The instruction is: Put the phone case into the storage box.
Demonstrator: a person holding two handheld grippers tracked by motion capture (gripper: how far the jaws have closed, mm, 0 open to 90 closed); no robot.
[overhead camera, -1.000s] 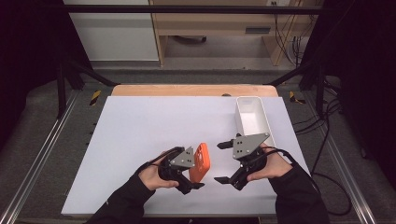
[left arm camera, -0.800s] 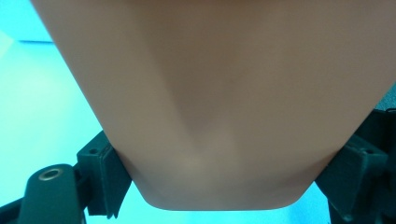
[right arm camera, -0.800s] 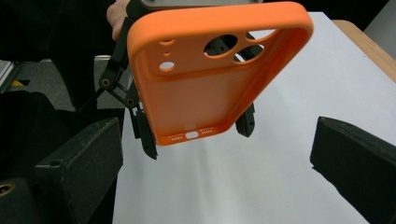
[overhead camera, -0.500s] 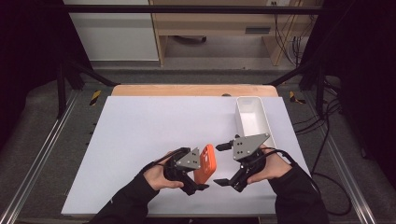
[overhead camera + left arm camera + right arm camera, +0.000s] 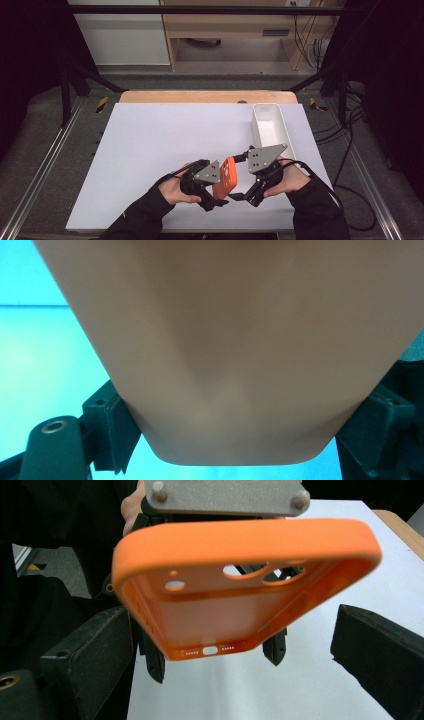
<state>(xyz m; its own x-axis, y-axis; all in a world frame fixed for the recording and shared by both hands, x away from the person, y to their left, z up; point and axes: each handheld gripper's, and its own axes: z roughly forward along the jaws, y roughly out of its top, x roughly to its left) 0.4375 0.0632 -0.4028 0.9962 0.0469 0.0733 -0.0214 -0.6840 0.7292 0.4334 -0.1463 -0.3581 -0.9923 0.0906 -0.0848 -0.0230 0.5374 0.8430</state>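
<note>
Orange phone case (image 5: pixel 224 178), with no brand or writing readable on it, is clamped in the left tool (image 5: pixel 214 186) above the white tabletop (image 5: pixel 160 145). Right tool (image 5: pixel 248 191) has just been closing, its jaws apart beside the case's end, not gripping.

High view looks forward and down over the table (image 5: pixel 150 140); each gripper view sits close behind its jaws; all three share the orange phone case (image 5: pixel 226 177).
</note>
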